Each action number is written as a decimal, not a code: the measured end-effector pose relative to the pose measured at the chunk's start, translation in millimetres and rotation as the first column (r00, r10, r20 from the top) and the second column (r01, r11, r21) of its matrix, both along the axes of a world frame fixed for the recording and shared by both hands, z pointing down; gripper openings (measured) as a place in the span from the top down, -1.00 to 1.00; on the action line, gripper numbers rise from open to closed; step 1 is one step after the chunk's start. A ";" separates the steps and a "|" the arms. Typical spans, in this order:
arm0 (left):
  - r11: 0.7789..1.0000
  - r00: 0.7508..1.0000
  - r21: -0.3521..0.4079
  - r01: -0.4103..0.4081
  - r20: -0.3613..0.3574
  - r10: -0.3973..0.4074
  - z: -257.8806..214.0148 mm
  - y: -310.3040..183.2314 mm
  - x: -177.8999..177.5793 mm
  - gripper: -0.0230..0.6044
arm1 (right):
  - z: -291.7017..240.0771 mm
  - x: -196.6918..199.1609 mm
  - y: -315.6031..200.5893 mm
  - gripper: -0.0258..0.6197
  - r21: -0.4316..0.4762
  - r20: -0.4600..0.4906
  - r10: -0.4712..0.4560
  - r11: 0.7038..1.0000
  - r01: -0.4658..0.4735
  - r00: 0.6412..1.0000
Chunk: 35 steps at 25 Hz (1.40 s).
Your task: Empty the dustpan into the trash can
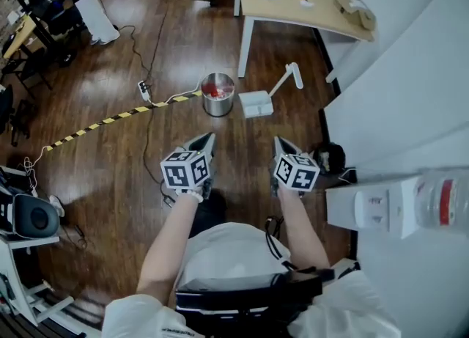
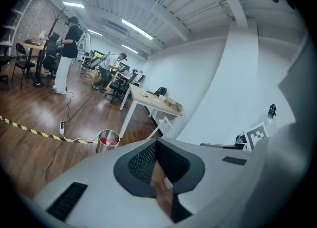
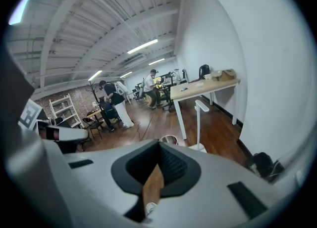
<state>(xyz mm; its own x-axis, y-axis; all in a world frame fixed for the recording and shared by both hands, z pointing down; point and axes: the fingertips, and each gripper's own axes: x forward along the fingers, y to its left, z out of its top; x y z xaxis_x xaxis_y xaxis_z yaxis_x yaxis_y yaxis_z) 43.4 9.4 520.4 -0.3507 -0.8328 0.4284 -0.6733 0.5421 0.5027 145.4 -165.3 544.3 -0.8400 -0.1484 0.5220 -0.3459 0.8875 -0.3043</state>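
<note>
Steel trash can (image 1: 218, 102), red matter (image 1: 214, 91) inside; white dustpan (image 1: 256, 103) lay just right of it, on the floor (image 1: 110, 175). We held left gripper (image 1: 206, 141) and right gripper (image 1: 281, 144) well short of the can, both jaws pressed together, empty. Step, we judged: approach. Next: spread jaws, grasp dustpan's handle (image 1: 287, 78).

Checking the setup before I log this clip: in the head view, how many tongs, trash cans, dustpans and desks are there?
Tongs: 2, the left tongs and the right tongs
Trash can: 1
Dustpan: 1
Desk: 1
Total: 5
</note>
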 end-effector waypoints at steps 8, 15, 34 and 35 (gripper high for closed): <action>0.997 1.000 -0.071 -0.025 0.004 0.025 -4.0 28.4 82.7 0.93 | -8.8 30.6 75.2 0.91 0.006 -0.025 -0.114 0.993 0.114 0.993; 0.996 0.998 -0.059 -0.066 0.009 0.067 -7.8 59.4 94.9 0.93 | -21.4 32.2 118.5 0.91 -0.009 0.015 -0.107 0.994 0.107 0.994; 0.995 0.996 -0.038 -0.094 0.009 0.094 -18.1 134.4 63.4 0.93 | -36.5 -2.1 212.5 0.91 0.018 -0.003 -0.145 0.989 0.145 0.989; 0.995 0.996 -0.035 -0.094 0.008 0.094 -18.0 133.5 64.4 0.93 | -36.4 -1.5 211.7 0.91 0.019 -0.005 -0.146 0.989 0.146 0.989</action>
<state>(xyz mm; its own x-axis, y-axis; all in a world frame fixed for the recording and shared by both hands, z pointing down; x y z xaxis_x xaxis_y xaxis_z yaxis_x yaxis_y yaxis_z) 107.9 142.9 502.4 -0.2758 -0.8467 0.4550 -0.7266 0.4935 0.4780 143.9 46.4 508.0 -0.8515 -0.0345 0.5232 -0.2133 0.9344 -0.2854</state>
